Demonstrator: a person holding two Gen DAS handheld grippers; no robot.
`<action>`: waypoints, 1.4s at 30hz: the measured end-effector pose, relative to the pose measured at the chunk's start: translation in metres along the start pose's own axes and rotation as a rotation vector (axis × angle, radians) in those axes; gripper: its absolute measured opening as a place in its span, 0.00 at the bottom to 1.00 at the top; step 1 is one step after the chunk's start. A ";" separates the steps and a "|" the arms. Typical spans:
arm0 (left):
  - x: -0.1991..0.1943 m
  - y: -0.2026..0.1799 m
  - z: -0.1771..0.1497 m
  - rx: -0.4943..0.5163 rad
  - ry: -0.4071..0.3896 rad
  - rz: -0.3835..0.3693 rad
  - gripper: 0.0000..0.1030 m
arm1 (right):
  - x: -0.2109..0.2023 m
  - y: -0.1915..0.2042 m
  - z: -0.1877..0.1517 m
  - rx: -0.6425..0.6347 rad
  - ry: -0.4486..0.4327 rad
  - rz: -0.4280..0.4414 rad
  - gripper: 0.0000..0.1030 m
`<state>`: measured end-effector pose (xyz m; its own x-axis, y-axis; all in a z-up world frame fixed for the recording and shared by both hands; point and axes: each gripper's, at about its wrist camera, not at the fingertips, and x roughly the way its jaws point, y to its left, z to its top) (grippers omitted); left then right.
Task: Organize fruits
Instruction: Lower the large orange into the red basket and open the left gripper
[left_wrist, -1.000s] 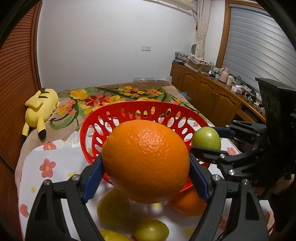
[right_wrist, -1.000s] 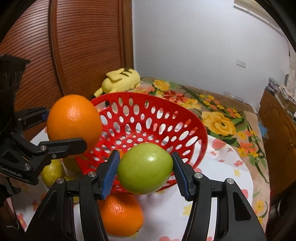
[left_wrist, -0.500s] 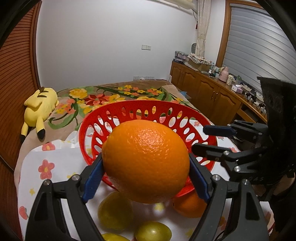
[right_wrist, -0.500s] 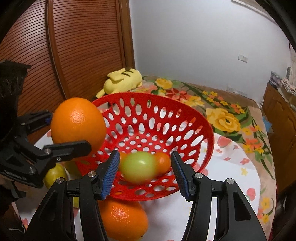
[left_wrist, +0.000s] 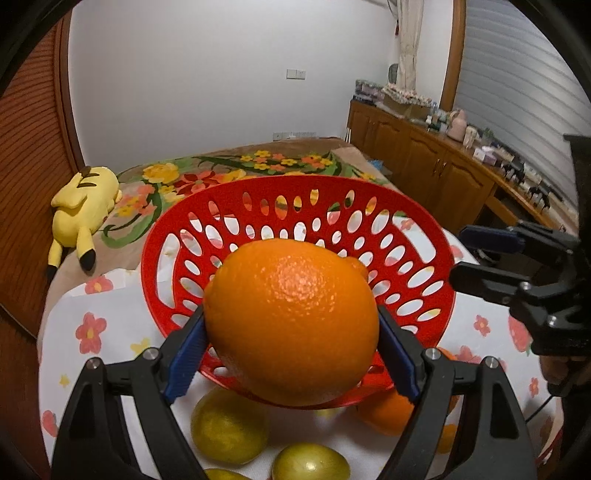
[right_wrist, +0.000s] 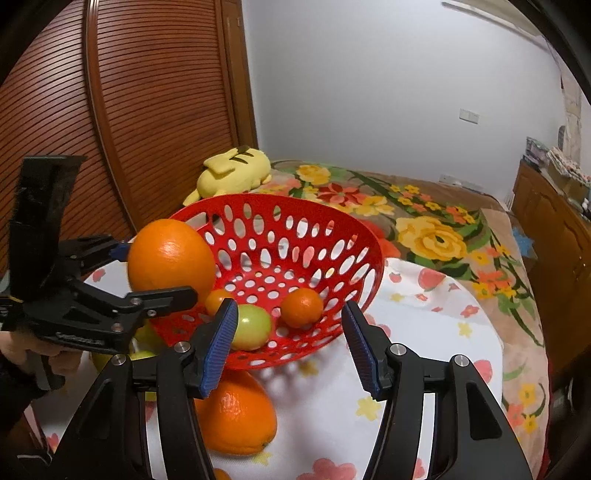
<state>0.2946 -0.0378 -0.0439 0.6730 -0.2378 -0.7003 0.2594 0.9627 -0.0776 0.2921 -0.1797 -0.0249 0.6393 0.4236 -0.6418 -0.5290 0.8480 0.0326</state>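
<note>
On the flowered tablecloth (right_wrist: 424, 332), left gripper (left_wrist: 291, 339) clamps an orange (left_wrist: 291, 321); right gripper (right_wrist: 291, 347) gapes empty.

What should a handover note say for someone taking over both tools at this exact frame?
Left tool: shut on the large orange, held at the near rim of the red basket.
Right tool: open, nothing between its pads, in front of the basket.
Done: a green fruit and two small oranges lie in the basket.
Left: drop the held orange in, then collect another orange and the yellow-green fruits on the floral cloth beside the basket.
</note>
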 end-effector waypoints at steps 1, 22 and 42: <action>0.001 -0.002 0.000 0.004 0.005 0.003 0.82 | -0.001 0.000 -0.001 -0.002 0.000 0.000 0.58; 0.028 -0.021 0.010 0.000 0.096 -0.023 0.83 | -0.004 -0.006 -0.011 0.001 0.010 -0.014 0.58; -0.001 0.009 0.030 -0.048 -0.069 0.016 0.85 | -0.003 -0.011 -0.024 0.021 0.020 -0.020 0.58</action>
<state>0.3172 -0.0330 -0.0226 0.7234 -0.2288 -0.6514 0.2154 0.9712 -0.1019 0.2830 -0.1977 -0.0415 0.6382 0.4004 -0.6576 -0.5044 0.8627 0.0358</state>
